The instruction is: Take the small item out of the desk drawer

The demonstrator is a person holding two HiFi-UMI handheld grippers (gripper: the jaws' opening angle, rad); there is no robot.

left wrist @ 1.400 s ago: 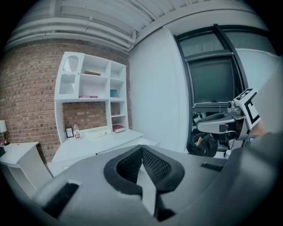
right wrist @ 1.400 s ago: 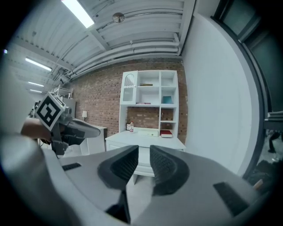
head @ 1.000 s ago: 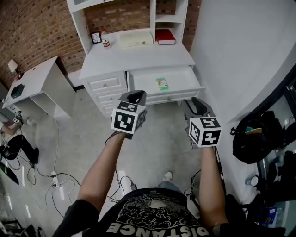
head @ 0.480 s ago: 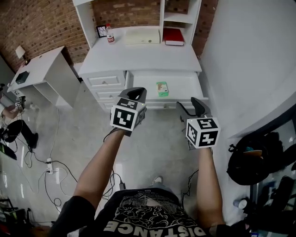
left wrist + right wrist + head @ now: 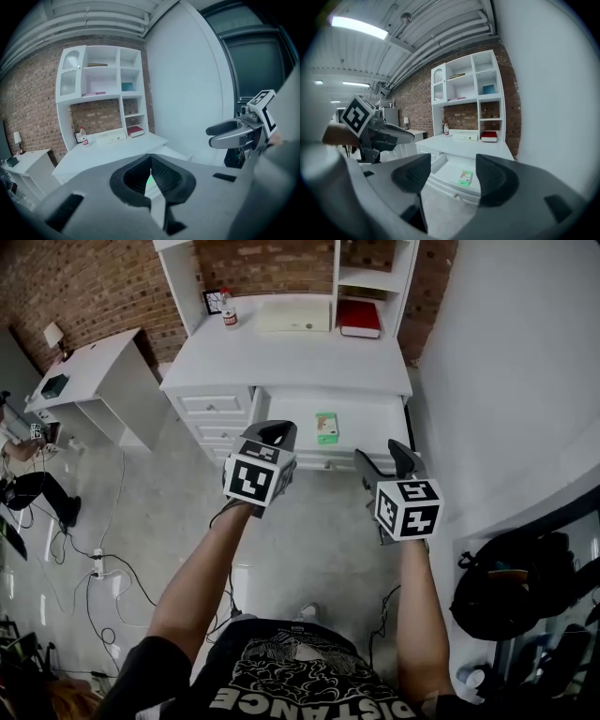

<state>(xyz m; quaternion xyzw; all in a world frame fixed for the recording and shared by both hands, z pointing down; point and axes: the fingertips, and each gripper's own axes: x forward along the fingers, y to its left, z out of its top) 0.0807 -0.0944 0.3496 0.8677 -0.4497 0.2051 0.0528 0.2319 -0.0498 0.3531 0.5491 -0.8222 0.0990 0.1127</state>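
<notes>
Against the brick wall [image 5: 94, 287], a white desk [image 5: 291, 360] with a shelved hutch above it is seen. Under the right part of the desk top the drawer [image 5: 370, 416] is pulled out, and its white floor is laid bare.

Both forearms are stretched forward from the person's body toward the drawer front, roughly side by side. The left forearm [image 5: 202, 568] is angled in from the left, and the right forearm [image 5: 417, 601] is held almost straight. Each claw is pointed ahead and slightly downward, with its marker cube turned up toward the head camera.

The left claw [image 5: 275, 435] is held over the floor just before the drawer's left end. Its jaws are clenched together with nothing gripped. The right claw [image 5: 380, 454] is held before the drawer's right end. Its jaws have just been opening and are spread apart, released, with nothing pressed between them. In the right gripper view the drawer is framed in the gap between them.

At the back of the desk top a cream case [image 5: 294, 315], a red book [image 5: 360, 318] and a small bottle [image 5: 229, 315] are set. The small item, a green box [image 5: 326, 427], is laid flat in the left half of the drawer and is touched by neither claw.
</notes>
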